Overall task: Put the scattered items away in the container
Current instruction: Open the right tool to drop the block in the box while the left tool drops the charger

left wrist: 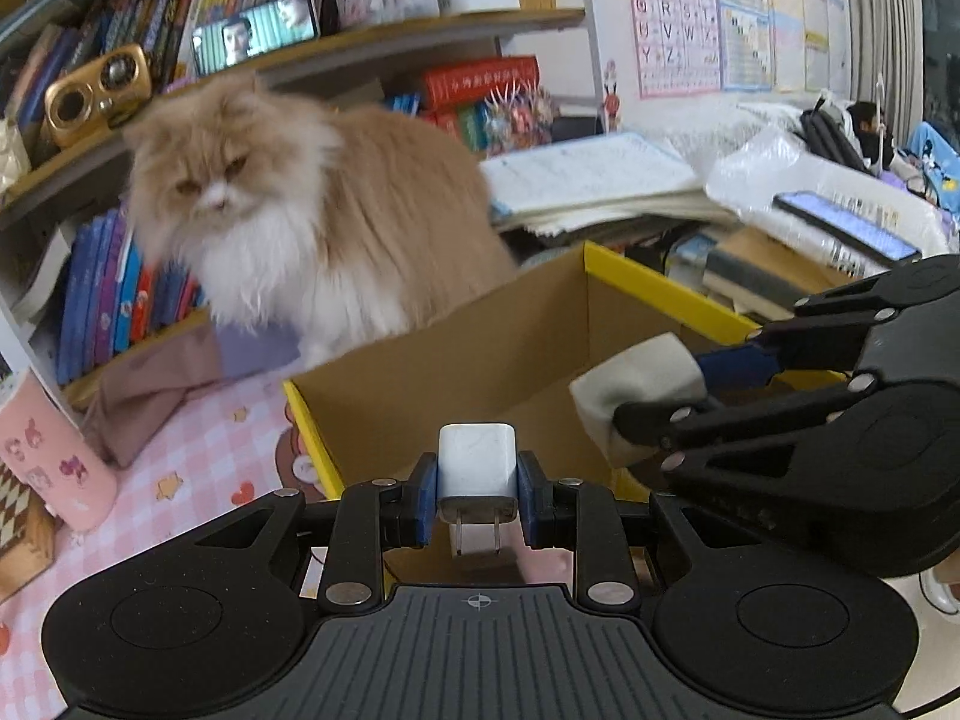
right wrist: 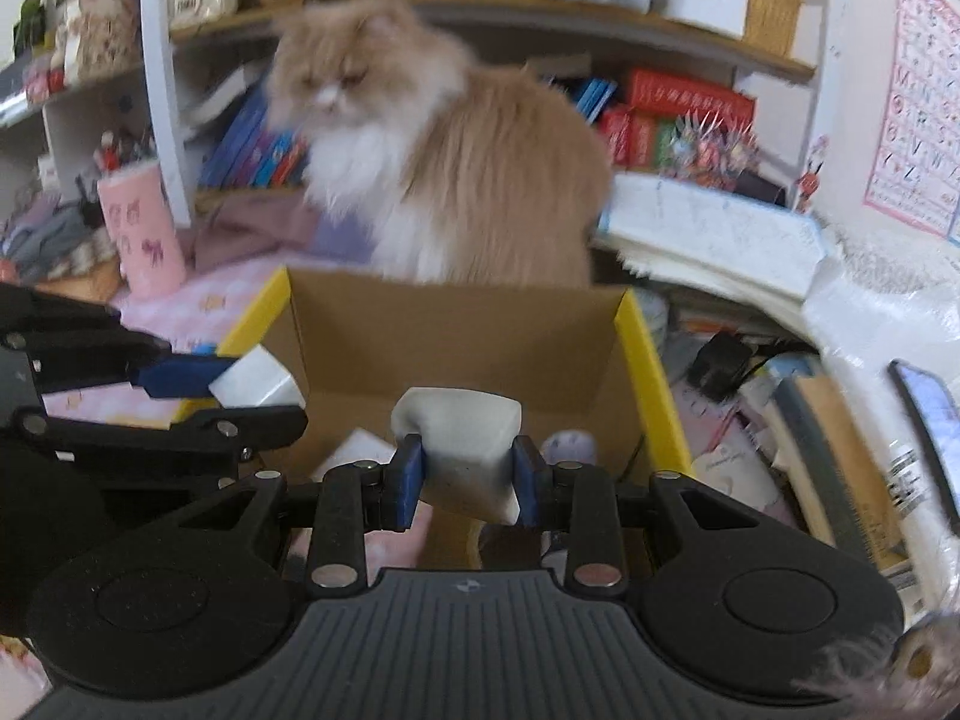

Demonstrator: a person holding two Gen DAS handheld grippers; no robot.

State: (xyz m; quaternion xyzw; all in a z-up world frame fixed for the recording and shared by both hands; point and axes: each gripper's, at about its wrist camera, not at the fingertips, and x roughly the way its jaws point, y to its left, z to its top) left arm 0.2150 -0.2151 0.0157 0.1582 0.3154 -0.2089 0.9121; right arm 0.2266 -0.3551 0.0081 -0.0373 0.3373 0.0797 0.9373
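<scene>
- Left wrist view: a fluffy cat (left wrist: pixel 312 210) sits on the bench just behind the cardboard box (left wrist: pixel 456 360).
- The box, yellow-edged, stands open on the pink checked cloth (left wrist: pixel 198 474).
- Right gripper (right wrist: pixel 462 474): fingers clamped on a white sponge block (right wrist: pixel 459 432), over the box.
- Left gripper (left wrist: pixel 477 495): fingers clamped on a white charger plug (left wrist: pixel 477 468), prongs toward the camera, at the box's near rim.
</scene>
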